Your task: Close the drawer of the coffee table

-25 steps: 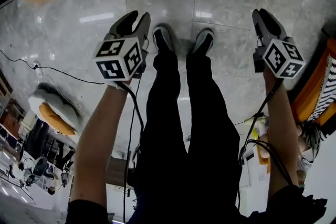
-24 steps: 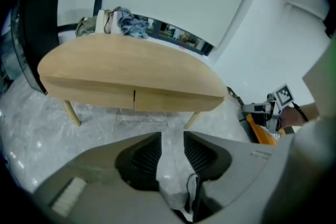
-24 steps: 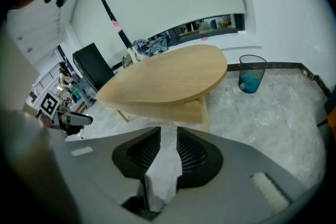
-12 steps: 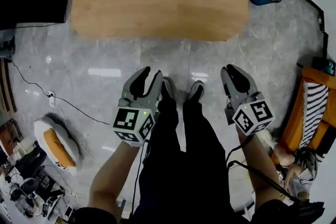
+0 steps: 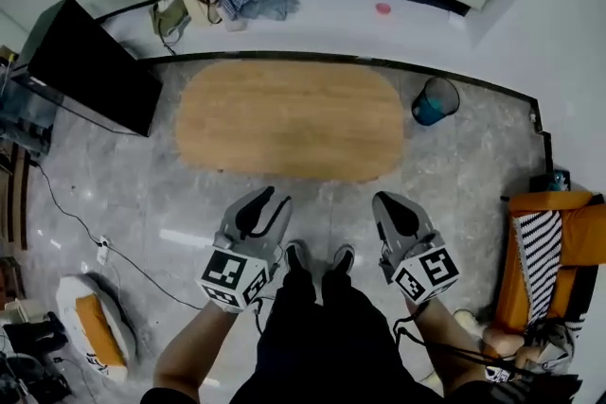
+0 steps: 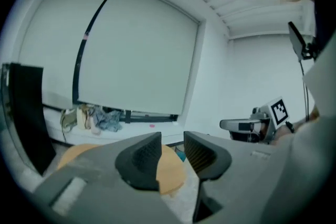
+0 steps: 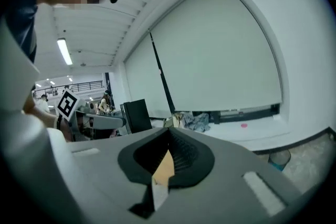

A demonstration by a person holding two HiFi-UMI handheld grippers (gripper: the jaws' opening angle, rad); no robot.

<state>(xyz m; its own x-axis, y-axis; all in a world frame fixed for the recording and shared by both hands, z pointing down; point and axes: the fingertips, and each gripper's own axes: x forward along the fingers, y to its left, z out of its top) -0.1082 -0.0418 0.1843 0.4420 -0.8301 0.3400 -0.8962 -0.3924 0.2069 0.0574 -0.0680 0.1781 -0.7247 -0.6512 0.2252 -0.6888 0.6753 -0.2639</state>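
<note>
- Both grippers have come up since a second ago, and the head view now takes in the whole oval coffee table [image 5: 289,118], well apart from them.
- Left gripper [image 5: 270,200]: jaws apart, empty.
- Right gripper [image 5: 388,203]: jaws just closed, clenched on nothing.
- No drawer shows from above, so the step cannot be told. Next, probably, stoop to find its front.

The coffee table [image 5: 289,118] has a pale honey wood top. The floor [image 5: 123,203] is grey marbled tile. At far right is a teal bin [image 5: 435,101]. Nearer right, an orange seat [image 5: 568,202] holds a black-and-white striped cushion [image 5: 535,246]. The left gripper [image 5: 265,202] and right gripper [image 5: 386,203] are grey with black-and-white square markers.
</note>
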